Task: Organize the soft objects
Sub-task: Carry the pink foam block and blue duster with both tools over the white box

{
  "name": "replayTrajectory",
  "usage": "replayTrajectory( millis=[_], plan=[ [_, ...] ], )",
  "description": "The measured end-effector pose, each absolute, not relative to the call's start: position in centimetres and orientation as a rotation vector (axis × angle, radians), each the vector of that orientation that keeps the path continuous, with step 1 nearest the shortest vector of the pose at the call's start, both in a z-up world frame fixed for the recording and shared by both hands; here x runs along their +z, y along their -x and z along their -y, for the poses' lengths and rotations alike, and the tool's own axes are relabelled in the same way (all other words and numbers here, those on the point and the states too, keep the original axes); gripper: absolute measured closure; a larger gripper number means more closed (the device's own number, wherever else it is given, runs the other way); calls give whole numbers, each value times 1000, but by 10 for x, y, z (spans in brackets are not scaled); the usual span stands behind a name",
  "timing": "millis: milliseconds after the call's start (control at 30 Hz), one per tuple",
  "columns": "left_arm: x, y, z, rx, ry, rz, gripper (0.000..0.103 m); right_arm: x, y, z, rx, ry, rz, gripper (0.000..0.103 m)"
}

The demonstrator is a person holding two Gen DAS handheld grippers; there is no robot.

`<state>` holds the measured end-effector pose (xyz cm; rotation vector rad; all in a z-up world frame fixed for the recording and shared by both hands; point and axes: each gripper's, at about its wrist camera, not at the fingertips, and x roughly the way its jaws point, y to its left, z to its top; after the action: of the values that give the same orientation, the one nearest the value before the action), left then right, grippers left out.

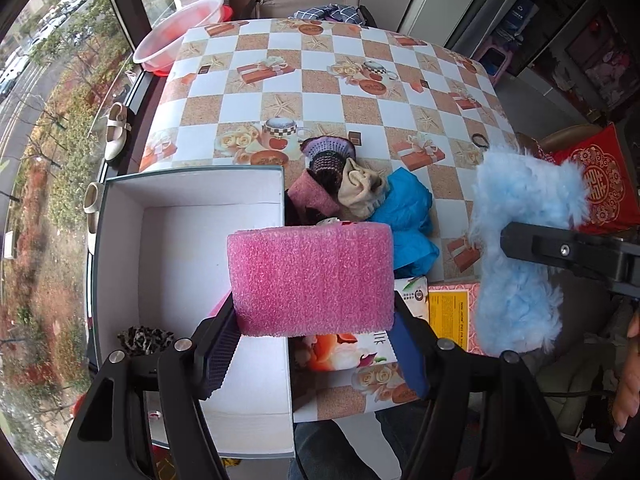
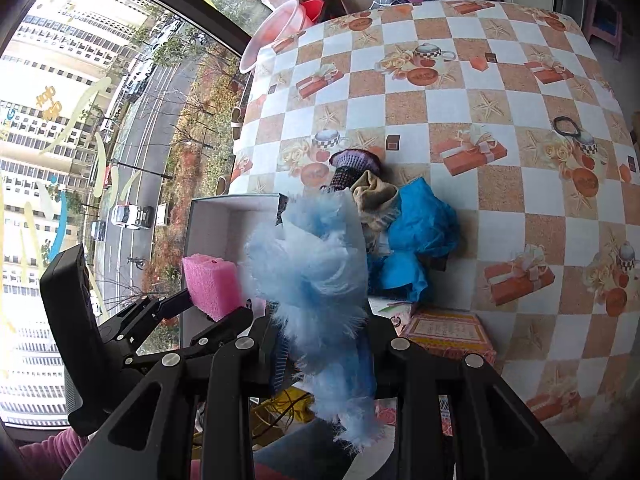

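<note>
My left gripper (image 1: 314, 334) is shut on a pink foam block (image 1: 312, 278) and holds it in the air over the right wall of a white cardboard box (image 1: 120, 248). A leopard-print scrunchie (image 1: 144, 340) lies inside the box. My right gripper (image 2: 324, 354) is shut on a fluffy light-blue cloth (image 2: 316, 272), which hangs above the table (image 2: 500, 92); the cloth (image 1: 520, 240) also shows at the right of the left wrist view. On the table lies a heap with a blue bag (image 1: 408, 216), beige socks (image 1: 360, 192), a pink cloth (image 1: 310, 196) and a purple knit piece (image 1: 326, 150).
A flat pink packet (image 2: 448, 334) and a printed tissue pack (image 1: 352, 350) lie at the table's near edge. A black hair tie (image 2: 566, 126) rests at the far right. A pink basin (image 1: 176, 36) and shoes (image 1: 116, 132) sit by the window. A hand (image 1: 628, 380) shows at far right.
</note>
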<state>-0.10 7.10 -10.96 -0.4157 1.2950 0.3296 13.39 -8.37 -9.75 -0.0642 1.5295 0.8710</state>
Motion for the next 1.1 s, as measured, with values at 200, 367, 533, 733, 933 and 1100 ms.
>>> replayTrajectory(
  millis=[200,367,533,733,933,1100],
  plan=[
    [-110,31,-75,351,411,-1310,30,-112,-105,77,890,113,-1601,72],
    [-113,48,-82,383,429,-1314,30,-120,-87,66,914,150,-1634,72],
    [-112,62,-96,434,475,-1296,30,-119,-76,47,952,190,-1635,72],
    [-112,81,-111,482,525,-1272,30,-121,-60,21,998,255,-1644,72],
    [-113,102,-125,532,572,-1264,30,-123,-47,-5,1040,310,-1647,72],
    [-114,116,-136,561,599,-1261,30,-123,-37,-22,1071,345,-1648,72]
  ],
)
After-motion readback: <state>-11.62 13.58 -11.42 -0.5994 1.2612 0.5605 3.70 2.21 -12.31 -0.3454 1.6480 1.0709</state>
